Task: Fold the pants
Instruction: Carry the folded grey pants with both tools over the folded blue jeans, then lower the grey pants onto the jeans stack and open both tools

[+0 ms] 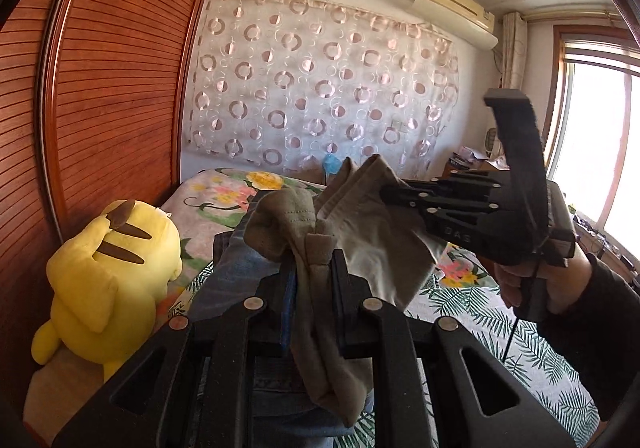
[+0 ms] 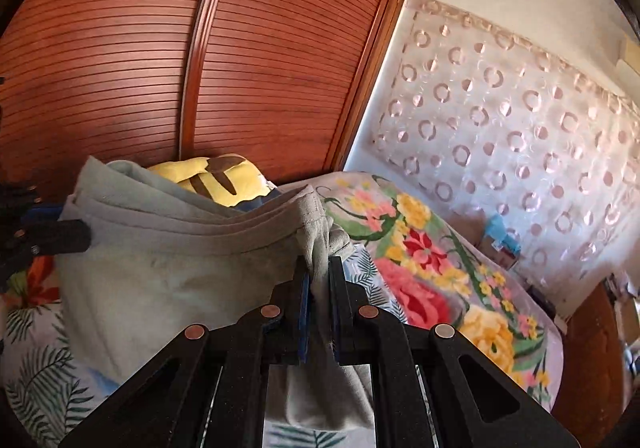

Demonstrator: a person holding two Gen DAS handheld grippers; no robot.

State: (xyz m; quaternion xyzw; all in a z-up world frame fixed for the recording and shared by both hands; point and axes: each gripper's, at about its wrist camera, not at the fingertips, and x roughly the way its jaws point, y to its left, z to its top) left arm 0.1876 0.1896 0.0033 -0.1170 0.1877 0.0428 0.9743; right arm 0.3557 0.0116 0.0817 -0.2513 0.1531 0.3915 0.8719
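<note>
**Grey-green pants held up over a bed by two grippers**

A tall wooden slatted wardrobe (image 2: 248,48) is seen on the left of both views, with a sheer curtain (image 1: 320,88) patterned in rings hung across the back wall. Below, a bed (image 2: 440,268) is covered in a bright floral and leaf-print spread. A yellow plush toy (image 1: 108,272) is propped beside the wardrobe at the bed's edge. The pants (image 2: 168,268), grey-green and bunched, are held in the air above the bed, stretched between both tools. The left gripper (image 1: 314,280) is pinched onto one bunched edge of the fabric. The right gripper (image 2: 318,288) is clamped onto the other edge, with cloth hanging down between its fingers.
</note>
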